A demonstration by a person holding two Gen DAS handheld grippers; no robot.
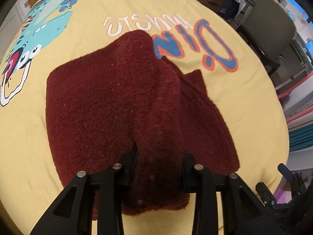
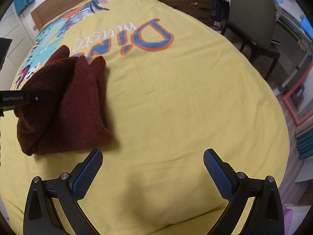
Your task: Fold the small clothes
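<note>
The left claw (image 1: 159,168) is clamping a fold of the maroon garment (image 1: 109,105), which is lying on the yellow bedspread (image 2: 176,101), long axis running away; the right claw (image 2: 153,173) is hovering spread and empty, the garment lying to its left, nearer the left hand.

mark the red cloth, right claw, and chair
red cloth (image 2: 78,105), right wrist view, flat top of the fold
right claw (image 2: 152,168), right wrist view, gap between open tips
chair (image 2: 252,13), right wrist view, backrest
</note>
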